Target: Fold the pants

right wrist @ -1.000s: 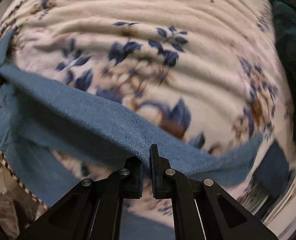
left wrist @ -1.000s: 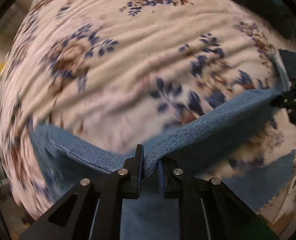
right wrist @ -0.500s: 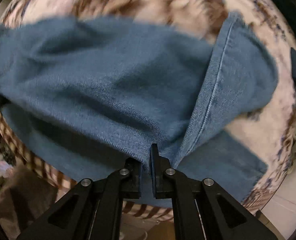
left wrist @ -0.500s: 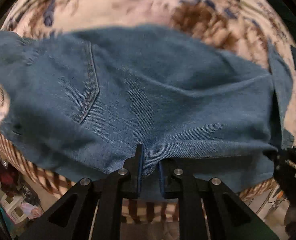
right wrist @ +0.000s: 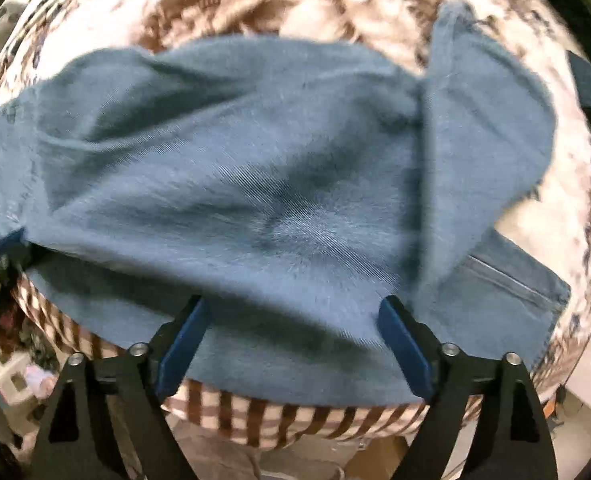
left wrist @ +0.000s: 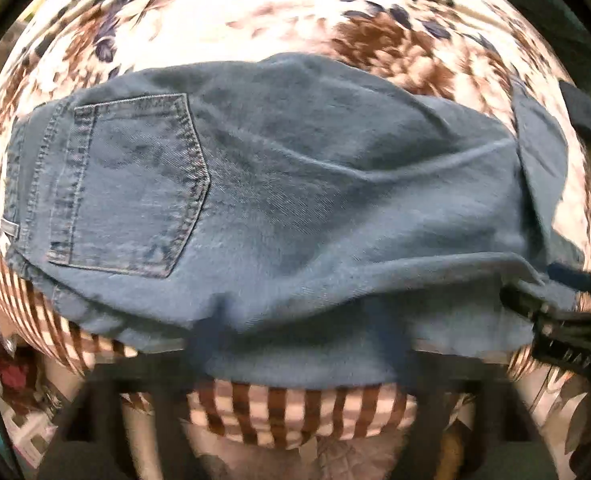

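Observation:
The blue denim pants (left wrist: 295, 208) lie folded on a floral blanket (left wrist: 223, 12), with a back pocket (left wrist: 135, 184) showing at the left. They also fill the right wrist view (right wrist: 263, 184). My left gripper (left wrist: 299, 344) is open, its blurred fingers spread at the near edge of the denim. My right gripper (right wrist: 291, 320) is open too, its blue pads (right wrist: 183, 340) wide apart at the near hem, holding nothing. The right gripper also shows at the right edge of the left wrist view (left wrist: 563, 320).
The blanket's striped brown border (left wrist: 295, 416) hangs over the bed's near edge. Cluttered floor items show below at the left (right wrist: 15, 380). A dark object (left wrist: 587, 120) lies at the far right on the bed.
Both grippers brought the held denim edge toward the near side and laid it over the pants. Both then opened and let go of the fabric.

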Demonstrator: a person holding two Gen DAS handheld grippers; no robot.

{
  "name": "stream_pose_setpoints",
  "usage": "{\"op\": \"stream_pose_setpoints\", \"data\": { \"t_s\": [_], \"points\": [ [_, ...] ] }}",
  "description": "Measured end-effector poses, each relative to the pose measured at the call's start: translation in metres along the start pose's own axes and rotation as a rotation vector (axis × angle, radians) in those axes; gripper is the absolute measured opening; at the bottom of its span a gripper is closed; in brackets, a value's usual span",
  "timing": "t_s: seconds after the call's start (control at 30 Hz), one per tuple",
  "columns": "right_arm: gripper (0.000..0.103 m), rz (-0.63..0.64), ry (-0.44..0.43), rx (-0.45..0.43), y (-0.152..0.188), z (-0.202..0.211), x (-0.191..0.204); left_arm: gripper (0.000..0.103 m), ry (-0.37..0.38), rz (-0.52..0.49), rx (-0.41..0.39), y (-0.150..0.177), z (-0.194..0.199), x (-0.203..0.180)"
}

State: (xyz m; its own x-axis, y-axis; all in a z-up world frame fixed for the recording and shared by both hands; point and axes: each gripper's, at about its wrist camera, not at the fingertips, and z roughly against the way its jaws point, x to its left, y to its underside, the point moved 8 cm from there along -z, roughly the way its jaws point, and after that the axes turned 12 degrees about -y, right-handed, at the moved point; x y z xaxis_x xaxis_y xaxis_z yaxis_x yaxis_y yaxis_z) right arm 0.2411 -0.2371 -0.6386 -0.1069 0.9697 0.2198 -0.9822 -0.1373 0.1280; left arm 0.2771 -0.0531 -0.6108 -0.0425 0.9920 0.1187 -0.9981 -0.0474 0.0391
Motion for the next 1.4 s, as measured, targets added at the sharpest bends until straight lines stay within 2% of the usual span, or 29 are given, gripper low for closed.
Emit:
{"op": "stream_pose_setpoints", "data": {
  "t_s": [0.07,0.17,0.23,0.4,0.5,0.6,0.7,0.8,0.83,0.9,0.93,0.97,1.03,1.13,1.23,1.27,1.4],
  "points": [
    [0.091,-0.042,-0.003,-0.023,0.001,0.012,0.004,0.099,0.018,-0.009,-0.009,0.002,0.008,0.001],
    [0.091,-0.086,0.031,-0.067,-0.003,0.030,0.000,0.099,-0.051,-0.029,-0.089,-0.001,0.025,0.012],
    [0.091,-0.115,0.054,-0.096,-0.001,0.045,-0.004,0.100,-0.103,-0.021,-0.143,-0.020,0.037,0.026],
    [0.091,-0.190,0.098,-0.184,-0.031,0.071,-0.034,0.100,-0.223,0.005,-0.232,-0.071,0.037,0.041],
    [0.091,-0.242,0.115,-0.229,-0.087,0.055,-0.080,0.100,-0.267,0.057,-0.258,-0.109,0.022,0.048],
    [0.091,-0.278,0.136,-0.256,-0.141,0.032,-0.108,0.100,-0.285,0.098,-0.267,-0.138,0.011,0.052],
    [0.091,-0.269,0.175,-0.261,-0.191,0.006,-0.129,0.100,-0.318,0.103,-0.288,-0.161,0.005,0.049],
    [0.090,-0.253,0.200,-0.251,-0.223,-0.014,-0.139,0.100,-0.338,0.087,-0.303,-0.176,0.002,0.041],
    [0.083,-0.251,0.199,-0.247,-0.228,-0.019,-0.141,0.100,-0.340,0.082,-0.302,-0.177,0.002,0.038],
    [0.054,-0.255,0.176,-0.252,-0.230,-0.021,-0.143,0.100,-0.342,0.068,-0.299,-0.176,0.001,0.032],
    [0.016,-0.264,0.185,-0.265,-0.228,-0.017,-0.146,0.100,-0.343,0.060,-0.297,-0.175,0.001,0.030],
    [0.009,-0.282,0.165,-0.292,-0.224,-0.011,-0.151,0.100,-0.341,0.053,-0.291,-0.172,0.000,0.027],
    [0.008,-0.353,0.091,-0.358,-0.206,0.007,-0.164,0.100,-0.331,0.045,-0.276,-0.166,-0.001,0.023],
    [0.008,-0.484,0.028,-0.466,-0.158,0.044,-0.194,0.100,-0.314,0.033,-0.256,-0.153,-0.003,0.015],
    [0.008,-0.652,-0.022,-0.559,-0.095,0.073,-0.235,0.100,-0.295,0.017,-0.229,-0.141,-0.009,0.006],
    [0.008,-0.715,-0.046,-0.590,-0.073,0.080,-0.250,0.100,-0.310,0.016,-0.229,-0.137,-0.011,0.005],
    [0.008,-0.942,-0.098,-0.682,0.009,0.087,-0.307,0.100,-0.270,-0.003,-0.206,-0.117,-0.016,-0.012]
  ]
}}
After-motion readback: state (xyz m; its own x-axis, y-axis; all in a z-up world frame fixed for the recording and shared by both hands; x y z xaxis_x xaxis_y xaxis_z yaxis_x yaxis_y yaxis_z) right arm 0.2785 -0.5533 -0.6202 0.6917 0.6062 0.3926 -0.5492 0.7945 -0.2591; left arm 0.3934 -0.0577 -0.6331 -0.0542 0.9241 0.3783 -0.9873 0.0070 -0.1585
